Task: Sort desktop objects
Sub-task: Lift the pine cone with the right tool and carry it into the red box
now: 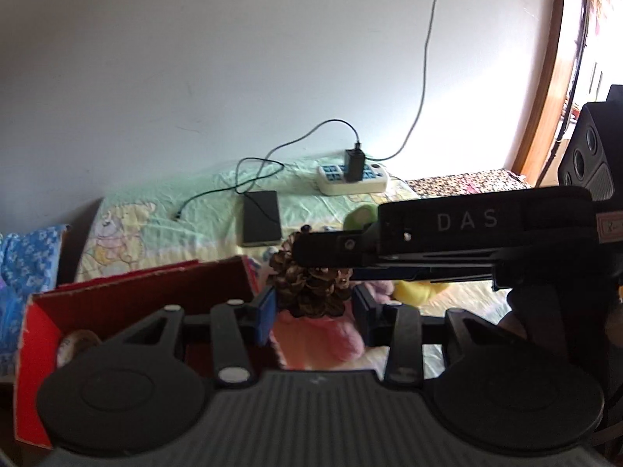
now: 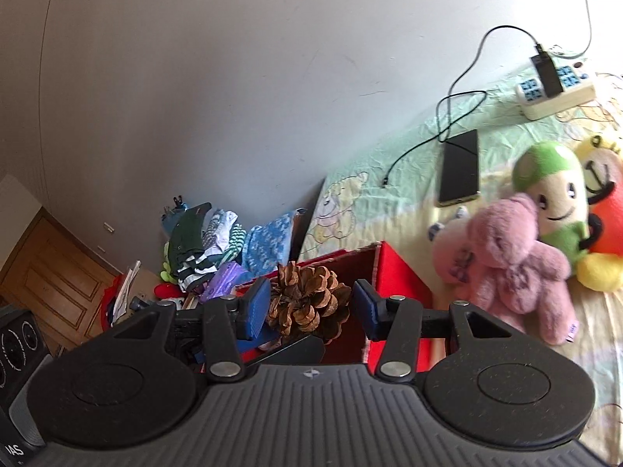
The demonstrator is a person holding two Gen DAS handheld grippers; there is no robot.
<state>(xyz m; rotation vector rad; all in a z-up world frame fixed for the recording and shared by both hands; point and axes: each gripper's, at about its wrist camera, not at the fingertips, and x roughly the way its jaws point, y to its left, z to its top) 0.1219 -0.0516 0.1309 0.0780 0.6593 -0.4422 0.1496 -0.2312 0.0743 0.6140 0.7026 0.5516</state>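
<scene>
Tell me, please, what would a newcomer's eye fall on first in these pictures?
A brown pine cone sits between the blue pads of the right gripper, with a red box behind it. To its right a pink plush bear lies on the pale bedsheet, near a dark phone.

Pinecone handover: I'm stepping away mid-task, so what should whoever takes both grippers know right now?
Left gripper: pads either side of the pinecone; firm grip unclear.
Right gripper: also brackets the cone; grip unclear.
Red box: close by the cone, one small item seemingly inside.
Left to do: probably cone into box; pink bear and green-capped plush lie unsorted on the bed.
</scene>
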